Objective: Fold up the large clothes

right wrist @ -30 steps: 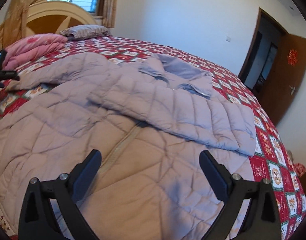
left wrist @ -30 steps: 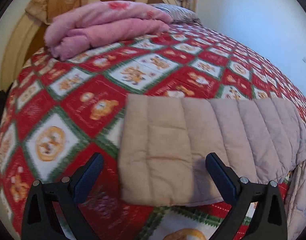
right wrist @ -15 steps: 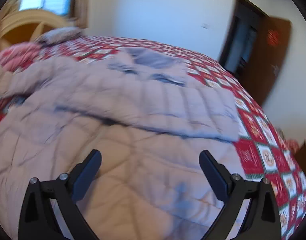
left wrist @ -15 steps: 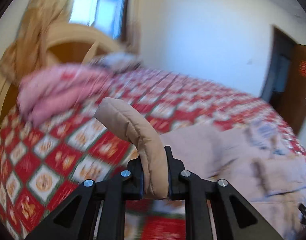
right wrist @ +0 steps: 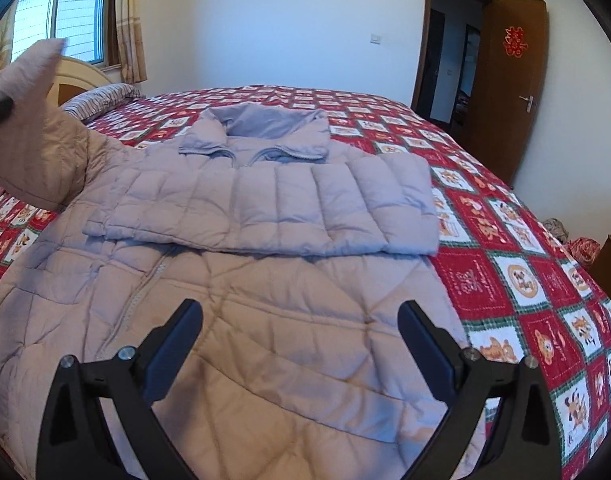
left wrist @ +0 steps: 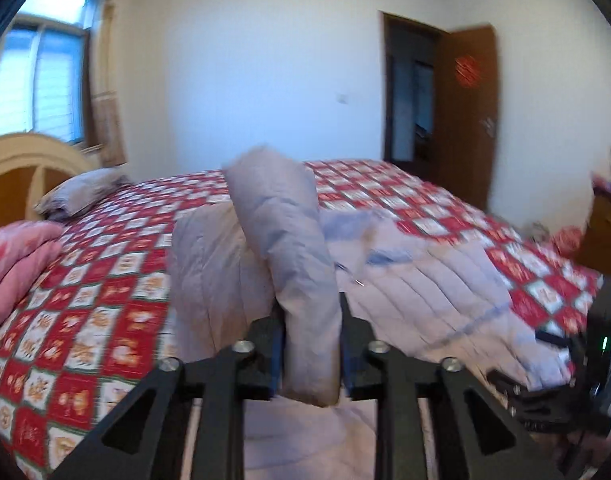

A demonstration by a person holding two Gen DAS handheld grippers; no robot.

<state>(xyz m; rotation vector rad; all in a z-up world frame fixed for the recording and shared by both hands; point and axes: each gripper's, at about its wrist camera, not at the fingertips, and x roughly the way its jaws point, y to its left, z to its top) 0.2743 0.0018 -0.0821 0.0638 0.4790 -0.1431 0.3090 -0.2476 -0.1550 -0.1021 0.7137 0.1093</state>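
Left wrist view shows the left tongs [left wrist: 310, 354] clamped on the cuff end of the coat's left sleeve [left wrist: 289, 264], which stands up from between the jaws toward twelve o'clock; their jaws have just been easing apart a little, with the sleeve between them. Right wrist view shows the quilted coat [right wrist: 241, 320] spread face up on the bed [right wrist: 517, 280], collar at twelve o'clock, the other sleeve [right wrist: 273, 208] already folded across the chest. I judge the task to be early: one sleeve is in, this one is lifted at nine o'clock, and the body folds remain. Right tongs [right wrist: 300, 344] hang wide open and empty over the coat's lower front
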